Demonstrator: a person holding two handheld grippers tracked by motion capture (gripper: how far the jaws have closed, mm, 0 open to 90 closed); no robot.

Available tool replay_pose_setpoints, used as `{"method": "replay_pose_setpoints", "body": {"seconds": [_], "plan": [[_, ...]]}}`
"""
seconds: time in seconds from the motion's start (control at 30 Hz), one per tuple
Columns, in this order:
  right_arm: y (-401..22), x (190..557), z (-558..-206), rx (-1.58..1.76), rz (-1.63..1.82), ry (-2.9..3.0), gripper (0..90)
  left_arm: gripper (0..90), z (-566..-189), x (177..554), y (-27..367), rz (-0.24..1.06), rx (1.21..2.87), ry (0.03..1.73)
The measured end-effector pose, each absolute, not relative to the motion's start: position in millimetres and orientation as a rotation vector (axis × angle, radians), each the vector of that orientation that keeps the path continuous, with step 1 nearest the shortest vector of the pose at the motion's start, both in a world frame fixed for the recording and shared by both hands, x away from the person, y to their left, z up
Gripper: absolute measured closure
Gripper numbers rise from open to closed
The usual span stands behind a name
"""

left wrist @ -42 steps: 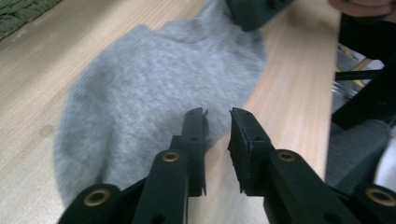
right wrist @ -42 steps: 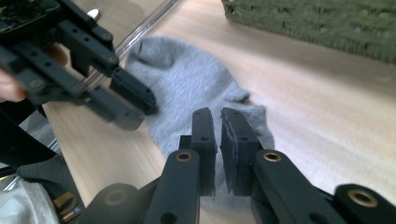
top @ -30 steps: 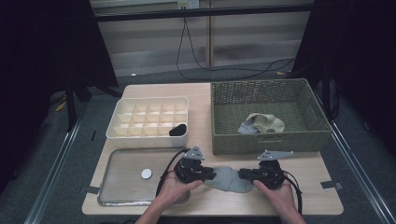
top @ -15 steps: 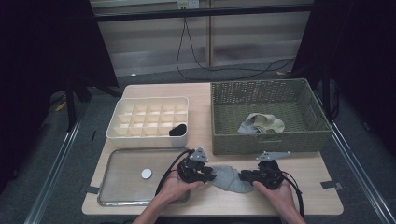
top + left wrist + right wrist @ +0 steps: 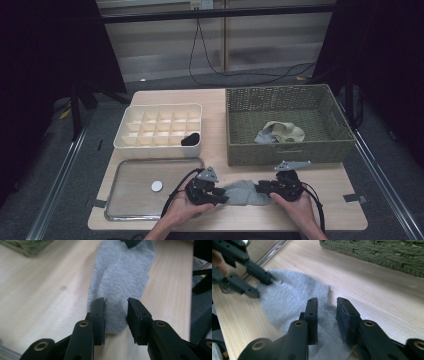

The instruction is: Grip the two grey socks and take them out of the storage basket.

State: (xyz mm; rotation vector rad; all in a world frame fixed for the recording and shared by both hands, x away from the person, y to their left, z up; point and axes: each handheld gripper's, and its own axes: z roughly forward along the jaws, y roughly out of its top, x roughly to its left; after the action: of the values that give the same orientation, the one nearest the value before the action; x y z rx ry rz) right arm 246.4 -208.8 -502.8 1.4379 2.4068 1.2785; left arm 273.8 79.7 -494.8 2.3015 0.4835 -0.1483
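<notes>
A grey sock [image 5: 241, 192] lies flat on the wooden table near its front edge, stretched between my two grippers. My left gripper [image 5: 220, 196] is at the sock's left end. In the left gripper view its jaws [image 5: 116, 312] stand apart over the sock [image 5: 122, 277] without pinching it, having just opened and then narrowed a little. My right gripper [image 5: 261, 188] is at the right end. Its jaws [image 5: 327, 315] have just been opening, and the sock [image 5: 292, 295] lies loose between and under them. The left gripper [image 5: 262, 282] touches the far end there.
A woven basket [image 5: 285, 150] with crumpled beige and grey cloths [image 5: 280, 132] stands close behind the right gripper. A white compartment box [image 5: 159, 125] holds a dark item [image 5: 190, 139]. A metal tray [image 5: 130, 175] with a small white disc [image 5: 157, 186] lies left of the left gripper.
Both hands have stayed at the sock's two ends, and the sock still lies on the table between them. The left gripper has shifted only slightly.
</notes>
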Motion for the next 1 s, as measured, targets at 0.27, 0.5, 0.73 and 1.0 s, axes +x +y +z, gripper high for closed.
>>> {"method": "replay_pose_setpoints", "body": {"seconds": [0.27,0.5,0.73,1.0], "plan": [[-208.2,245.7,-501.4,1.438,1.307,2.402,59.6,67.7,-492.6,264.9,80.8,-0.164,2.327,0.453],[-214.0,243.5,-490.3,1.465,1.385,2.333,55.2,64.7,-489.7,270.3,91.3,-0.16,2.224,0.528],[-217.4,241.4,-480.1,1.451,1.418,2.296,53.8,53.8,-478.9,271.1,108.1,-0.159,2.164,0.561],[-217.4,246.6,-469.8,1.426,1.455,2.293,52.8,43.1,-472.3,272.9,122.7,-0.082,2.168,0.594]]}}
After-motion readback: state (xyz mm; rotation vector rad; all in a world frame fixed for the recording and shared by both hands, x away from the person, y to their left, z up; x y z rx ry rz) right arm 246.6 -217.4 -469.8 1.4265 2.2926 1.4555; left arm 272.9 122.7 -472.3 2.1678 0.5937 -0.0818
